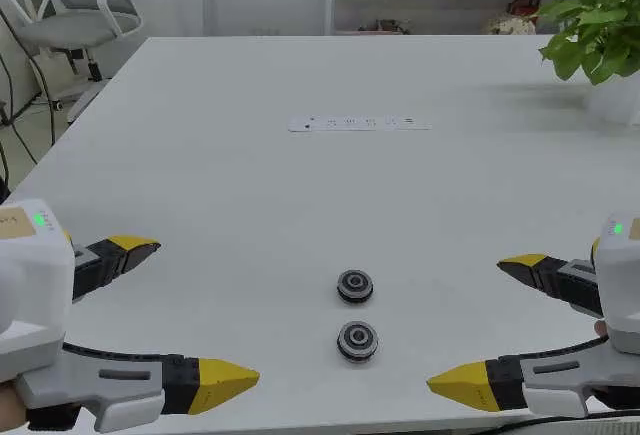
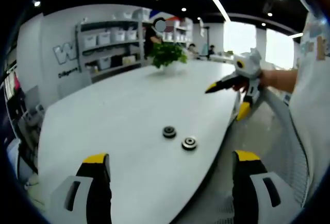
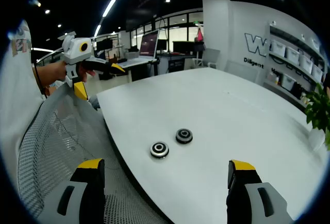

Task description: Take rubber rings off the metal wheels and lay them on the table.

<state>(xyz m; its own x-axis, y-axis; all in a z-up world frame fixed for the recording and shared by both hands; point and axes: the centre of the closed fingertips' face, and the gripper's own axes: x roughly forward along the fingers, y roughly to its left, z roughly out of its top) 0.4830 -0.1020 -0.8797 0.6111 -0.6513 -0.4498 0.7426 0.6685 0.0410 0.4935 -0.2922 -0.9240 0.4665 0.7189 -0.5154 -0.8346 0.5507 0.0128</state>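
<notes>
White desk (image 1: 300, 185), office behind. Two metal wheels sit lower centre of the head view: upper wheel (image 1: 355, 286), lower wheel (image 1: 357, 341), dark rubber rings apparently fitted. My left tongs (image 1: 205, 312) and right tongs (image 1: 465, 325) flank them, wide open, empty. Step: approach. Next: clamp one wheel, peel its ring.

large "w" and smaller "diligent" beneath it on the white wall (image 3: 242, 26)
</notes>
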